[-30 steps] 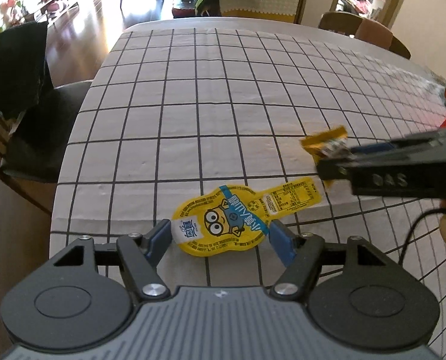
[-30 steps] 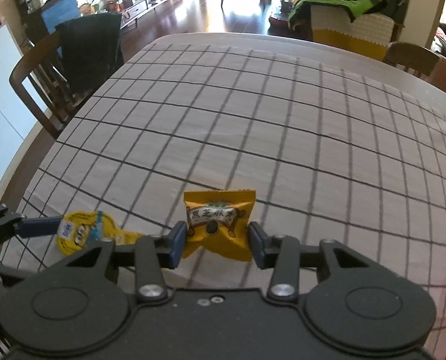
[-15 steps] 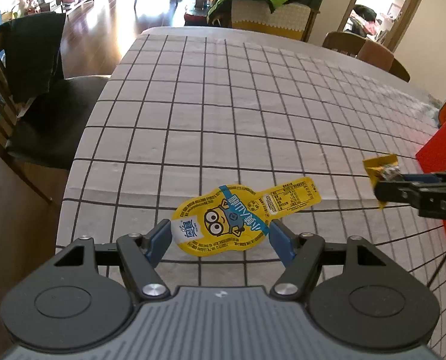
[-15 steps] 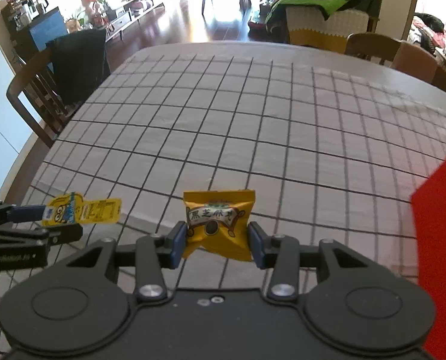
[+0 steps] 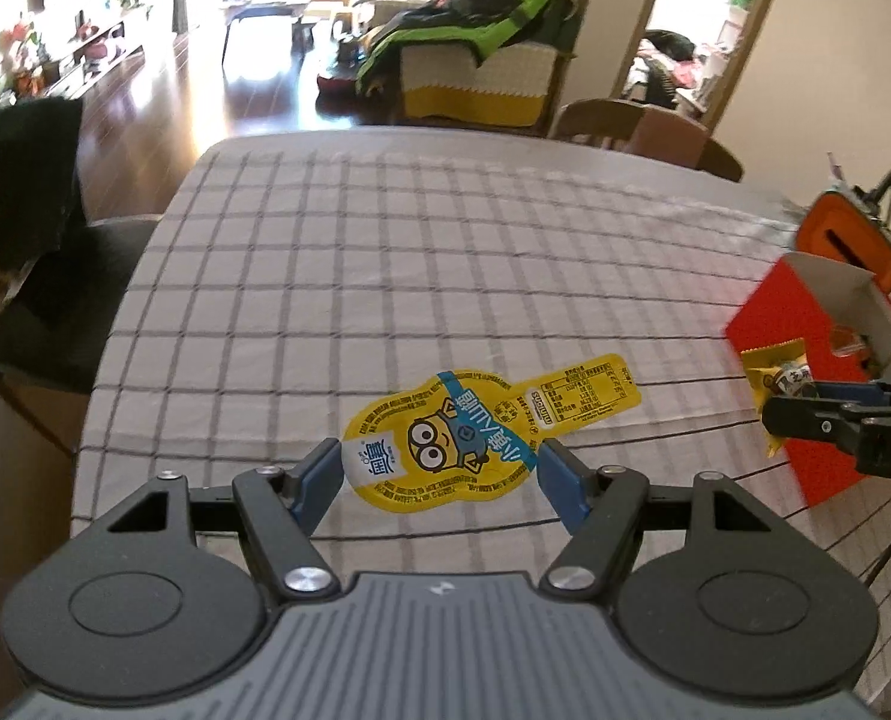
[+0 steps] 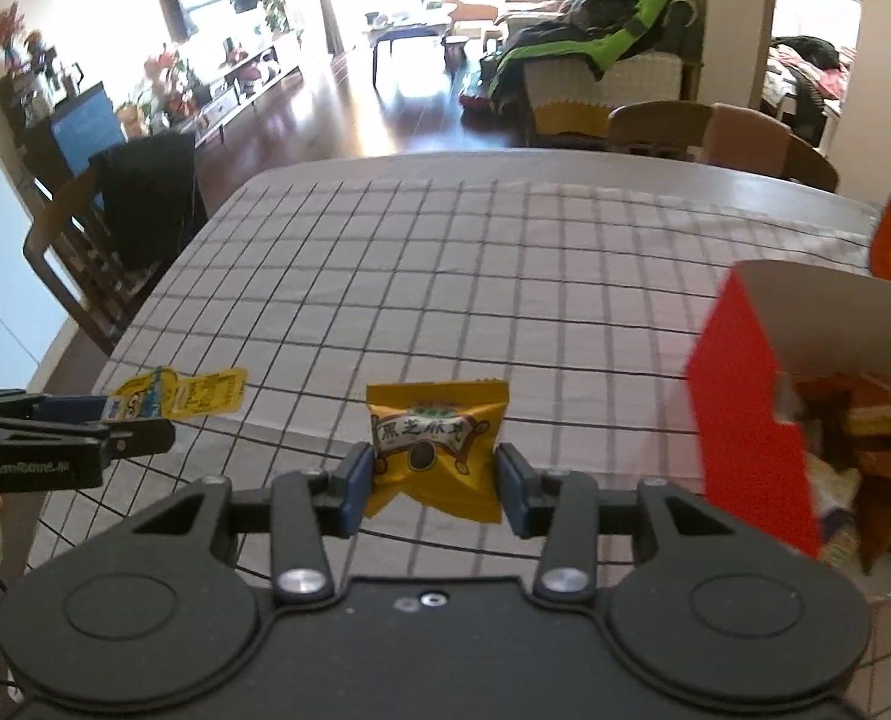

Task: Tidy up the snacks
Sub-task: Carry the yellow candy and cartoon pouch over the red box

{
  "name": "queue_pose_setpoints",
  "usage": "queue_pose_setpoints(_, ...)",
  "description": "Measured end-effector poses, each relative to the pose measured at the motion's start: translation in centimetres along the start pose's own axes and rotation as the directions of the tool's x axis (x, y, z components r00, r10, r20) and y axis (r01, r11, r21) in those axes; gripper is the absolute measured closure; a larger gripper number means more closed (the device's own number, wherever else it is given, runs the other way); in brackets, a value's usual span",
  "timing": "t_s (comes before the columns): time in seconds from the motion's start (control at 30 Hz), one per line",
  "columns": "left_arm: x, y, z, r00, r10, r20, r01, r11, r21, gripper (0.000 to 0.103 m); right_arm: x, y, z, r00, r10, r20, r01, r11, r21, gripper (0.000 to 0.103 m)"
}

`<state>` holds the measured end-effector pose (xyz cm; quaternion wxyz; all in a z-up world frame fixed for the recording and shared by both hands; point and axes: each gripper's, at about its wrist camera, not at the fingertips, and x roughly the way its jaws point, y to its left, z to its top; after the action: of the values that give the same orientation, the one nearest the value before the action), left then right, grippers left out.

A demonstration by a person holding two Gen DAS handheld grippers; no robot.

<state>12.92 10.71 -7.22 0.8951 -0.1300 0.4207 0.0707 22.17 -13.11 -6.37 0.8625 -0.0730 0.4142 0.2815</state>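
My left gripper [image 5: 439,474] is shut on a yellow Minions jelly pouch [image 5: 481,438] and holds it above the checked tablecloth [image 5: 385,276]. My right gripper [image 6: 436,480] is shut on a yellow sesame snack packet [image 6: 436,444], also held in the air. A red box [image 6: 757,432] with several snacks inside stands at the right, close to the right gripper. In the left wrist view the right gripper with its packet [image 5: 775,384] is at the red box's [image 5: 793,348] open side. The pouch also shows in the right wrist view [image 6: 187,393].
An orange pumpkin-shaped container [image 5: 853,234] stands behind the red box. Wooden chairs stand at the table's far side [image 6: 727,138] and left side [image 6: 91,246]. The table's left edge [image 5: 103,324] is near the left gripper.
Both grippers have risen and moved to the right with their snacks. The red box has come into view, and the right gripper has reached its open side.
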Motion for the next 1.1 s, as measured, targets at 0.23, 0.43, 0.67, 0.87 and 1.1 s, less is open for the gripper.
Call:
queue_pose_setpoints(0.23,-0.5,-6.8,1.6,0.998,-0.052,0.027,0.050,0.997,0.065,0.032,-3.9,-5.5,-0.2,0.997,-0.027,0.067,0.024,0.999,0.046,0.060)
queue_pose_setpoints(0.43,0.3,-13.2,3.0,0.995,-0.094,0.038,0.089,0.989,0.117,0.032,-5.7,-11.1,-0.5,0.993,-0.064,0.097,0.055,0.994,0.092,0.060)
queue_pose_setpoints(0.67,2.5,-20.5,4.2,0.992,-0.126,0.028,0.118,0.975,0.188,0.032,-6.0,-16.3,-1.2,0.991,-0.098,0.096,0.085,0.988,0.129,0.060)
queue_pose_setpoints(0.87,4.1,-26.0,4.7,0.990,-0.138,0.011,0.132,0.963,0.237,0.032,-6.6,-20.9,-1.9,0.989,-0.115,0.091,0.101,0.984,0.144,0.060)
queue_pose_setpoints(1.1,6.2,-30.6,5.1,0.992,-0.123,-0.018,0.123,0.945,0.304,0.032,-6.3,-26.2,-2.4,0.986,-0.152,0.072,0.137,0.974,0.178,0.060)
